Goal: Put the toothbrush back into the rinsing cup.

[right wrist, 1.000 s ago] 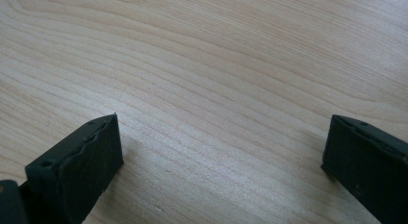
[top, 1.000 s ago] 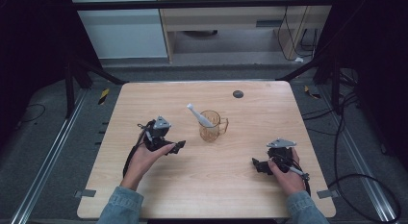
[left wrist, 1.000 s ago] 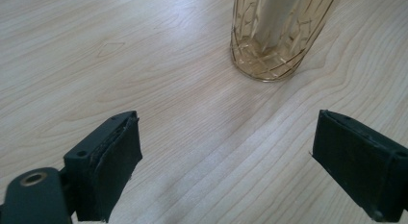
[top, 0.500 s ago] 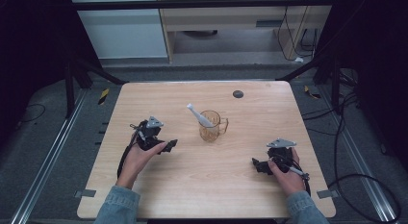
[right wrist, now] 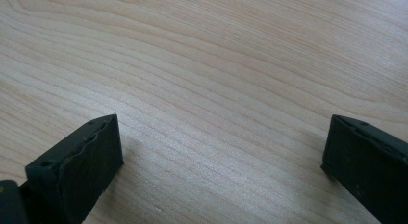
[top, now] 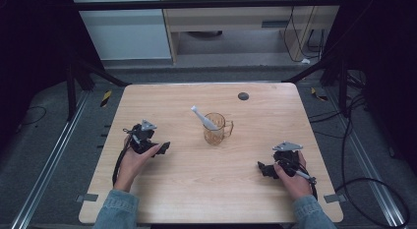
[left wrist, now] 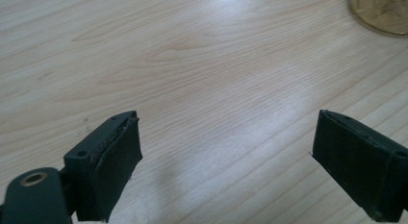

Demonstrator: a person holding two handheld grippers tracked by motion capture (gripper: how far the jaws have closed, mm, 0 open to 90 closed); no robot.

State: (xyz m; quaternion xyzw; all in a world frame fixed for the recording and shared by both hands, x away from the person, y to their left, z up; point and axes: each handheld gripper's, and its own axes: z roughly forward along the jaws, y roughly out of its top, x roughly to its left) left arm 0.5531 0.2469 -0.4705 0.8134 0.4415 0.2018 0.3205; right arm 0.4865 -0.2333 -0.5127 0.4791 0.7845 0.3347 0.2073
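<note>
My left gripper [top: 163,148] has slid back across the table [top: 196,189], away from the glass mug [top: 216,129] and toward the table's left side, in 2 short steps across the earlier pictures. Its jaws stand wide apart over bare wood, with the mug's base at the far corner of the left gripper view.

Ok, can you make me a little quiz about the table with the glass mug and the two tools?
1. True or false: the white stick is lying flat on the table.
2. What is the left tool doing? A) holding the mug B) open, holding nothing C) shut on the stick
3. Fill in: the right tool is ____.

Key: 1 false, it leans out of the mug. 2 B. 3 open.
</note>
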